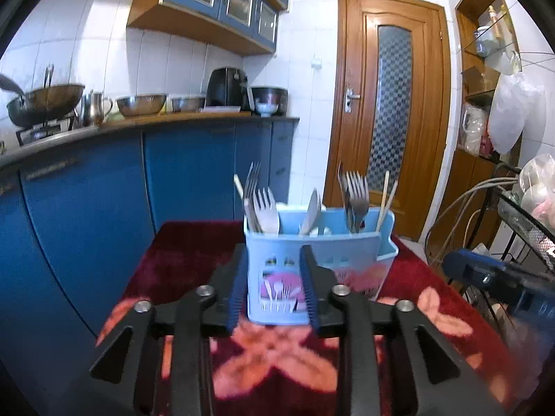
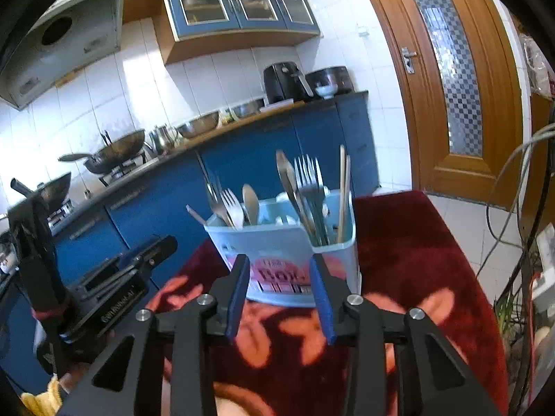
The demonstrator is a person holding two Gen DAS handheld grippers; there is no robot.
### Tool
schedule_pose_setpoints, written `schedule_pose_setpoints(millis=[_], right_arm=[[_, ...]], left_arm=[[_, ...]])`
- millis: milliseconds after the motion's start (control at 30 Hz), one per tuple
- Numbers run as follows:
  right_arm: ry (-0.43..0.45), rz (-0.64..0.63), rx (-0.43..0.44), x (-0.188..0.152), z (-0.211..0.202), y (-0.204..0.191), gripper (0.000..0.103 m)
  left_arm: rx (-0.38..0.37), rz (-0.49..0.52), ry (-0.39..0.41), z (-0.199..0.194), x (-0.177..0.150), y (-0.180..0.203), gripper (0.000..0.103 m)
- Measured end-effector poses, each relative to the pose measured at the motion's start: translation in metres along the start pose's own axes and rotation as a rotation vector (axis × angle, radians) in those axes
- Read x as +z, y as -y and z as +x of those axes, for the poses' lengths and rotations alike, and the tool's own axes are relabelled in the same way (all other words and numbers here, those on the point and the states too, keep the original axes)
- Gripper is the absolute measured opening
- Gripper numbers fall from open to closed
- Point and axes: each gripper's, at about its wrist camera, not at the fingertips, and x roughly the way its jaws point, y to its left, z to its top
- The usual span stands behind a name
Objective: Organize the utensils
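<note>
I have both grippers facing the blue caddy (image 1: pixel 319 253) on the red floral cloth (image 1: pixel 409 298), left gripper (image 1: pixel 274 277) and right gripper (image 2: pixel 281 289) each part open and empty. Next I'd pick one handle and close on it alone (they crowd together). Forks (image 1: pixel 357 194), spoons (image 1: pixel 312 215) and chopsticks (image 1: pixel 386 197) stand upright across its compartments.

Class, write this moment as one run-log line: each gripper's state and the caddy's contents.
left gripper: open, empty | right gripper: open, empty | utensil caddy: upright on red cloth, holding forks, spoons, chopsticks
</note>
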Motion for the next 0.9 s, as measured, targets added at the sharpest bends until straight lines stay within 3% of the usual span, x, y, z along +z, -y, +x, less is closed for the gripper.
schedule_pose_setpoints(millis=[267,400,500,900], right_arm=[[0.001,-0.053,-0.091,-0.030,0.020,0.002,0.056],[0.009,-0.071,-0.141,-0.037,0.029,0.006,0.062],[0.011,-0.069,-0.174,-0.040,0.035,0.009,0.071],[-0.018,-0.063,-0.236,-0.049,0.051,0.018,0.074]], left_arm=[[0.021,-0.013,-0.083,0.028,-0.028,-0.007,0.038],[0.050,-0.009,-0.106,0.041,-0.036,-0.009,0.053],[0.066,-0.014,-0.125,0.050,-0.041,-0.011,0.056],[0.089,-0.011,-0.166,0.074,-0.057,-0.018,0.056]])
